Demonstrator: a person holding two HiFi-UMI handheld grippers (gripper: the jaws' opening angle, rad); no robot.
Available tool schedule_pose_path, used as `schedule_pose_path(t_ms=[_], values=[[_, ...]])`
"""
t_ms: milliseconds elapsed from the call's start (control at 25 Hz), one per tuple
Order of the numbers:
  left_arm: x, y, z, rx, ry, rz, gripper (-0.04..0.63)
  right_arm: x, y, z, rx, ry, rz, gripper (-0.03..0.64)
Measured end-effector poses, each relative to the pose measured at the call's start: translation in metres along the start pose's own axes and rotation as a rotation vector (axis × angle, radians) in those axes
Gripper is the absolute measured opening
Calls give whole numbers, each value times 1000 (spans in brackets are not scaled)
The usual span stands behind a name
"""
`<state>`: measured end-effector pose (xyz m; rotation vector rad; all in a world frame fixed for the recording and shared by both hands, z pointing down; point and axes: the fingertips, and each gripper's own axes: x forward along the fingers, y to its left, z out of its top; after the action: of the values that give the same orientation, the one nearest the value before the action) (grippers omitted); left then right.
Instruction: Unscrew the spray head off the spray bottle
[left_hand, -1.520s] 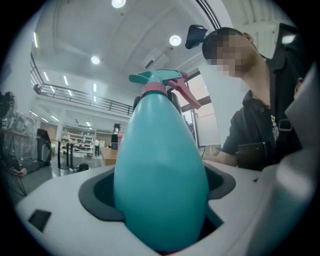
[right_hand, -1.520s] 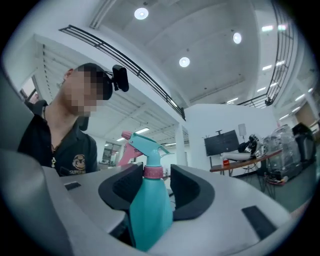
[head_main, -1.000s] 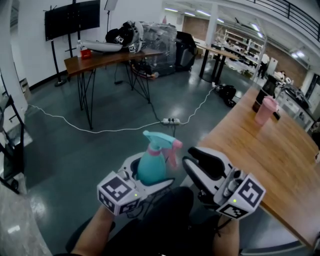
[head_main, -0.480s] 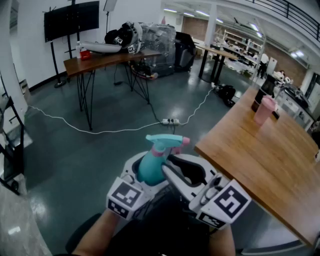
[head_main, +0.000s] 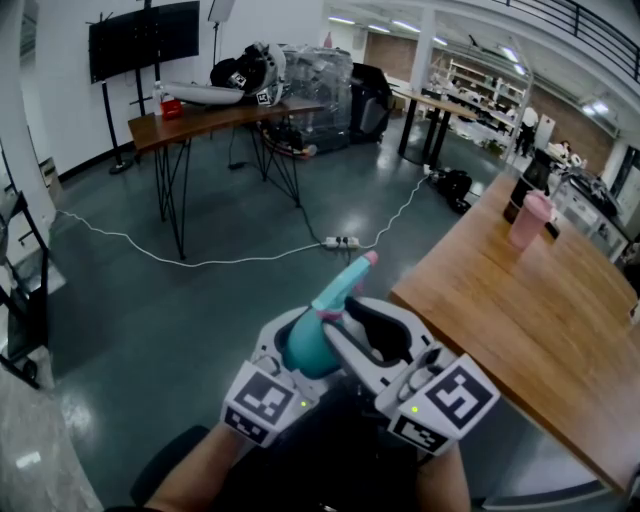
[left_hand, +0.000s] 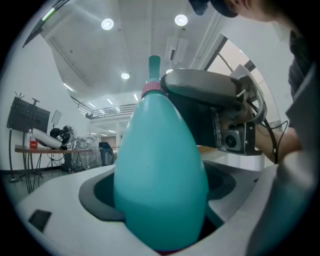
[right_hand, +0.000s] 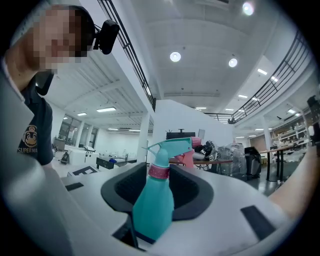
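Both grippers meet at the teal spray bottle (head_main: 306, 348), held in mid-air: your left gripper (head_main: 285, 345) is clamped on its body. On your right gripper (head_main: 350, 325) the jaws have just been opening, loose around the neck under the spray head (head_main: 345, 280).

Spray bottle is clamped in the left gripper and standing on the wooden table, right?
No. The spray bottle is clamped in the left gripper but held in the air beside the wooden table, as the head view shows.
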<state>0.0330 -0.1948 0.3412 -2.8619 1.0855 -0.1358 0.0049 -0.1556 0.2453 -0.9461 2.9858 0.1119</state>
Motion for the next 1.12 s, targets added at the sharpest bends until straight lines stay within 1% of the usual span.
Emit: schedule_pose_path(t_ms=[160,280,400,480,600,720,840,960,1040,1120], values=[[2,-7,-1,13,18,-20,453,0,-2,0,13,-2,2,137],[3,-13,-1,39,29,-44,453,-2,-2,0,18,-11,29,137],[2,-20,-1,40,31,-110,453,-7,-3,1,54,-35,87,137],[0,-28,0,26,24,-178,453,-10,-2,1,83,-46,140,143],[-7,-39,4,13,7,-273,453,-16,3,4,114,-67,255,143],[-11,-46,8,10,2,-340,453,-20,7,7,118,-72,359,143],[-15,-51,6,40,-9,-406,453,-23,11,8,119,-79,452,143],[-20,-60,6,66,-25,-479,453,-31,14,12,147,-123,552,143],[-25,-65,8,56,-38,-512,453,-36,14,15,169,-150,590,143],[-27,-65,9,44,-39,-516,453,-36,15,16,168,-154,592,143]])
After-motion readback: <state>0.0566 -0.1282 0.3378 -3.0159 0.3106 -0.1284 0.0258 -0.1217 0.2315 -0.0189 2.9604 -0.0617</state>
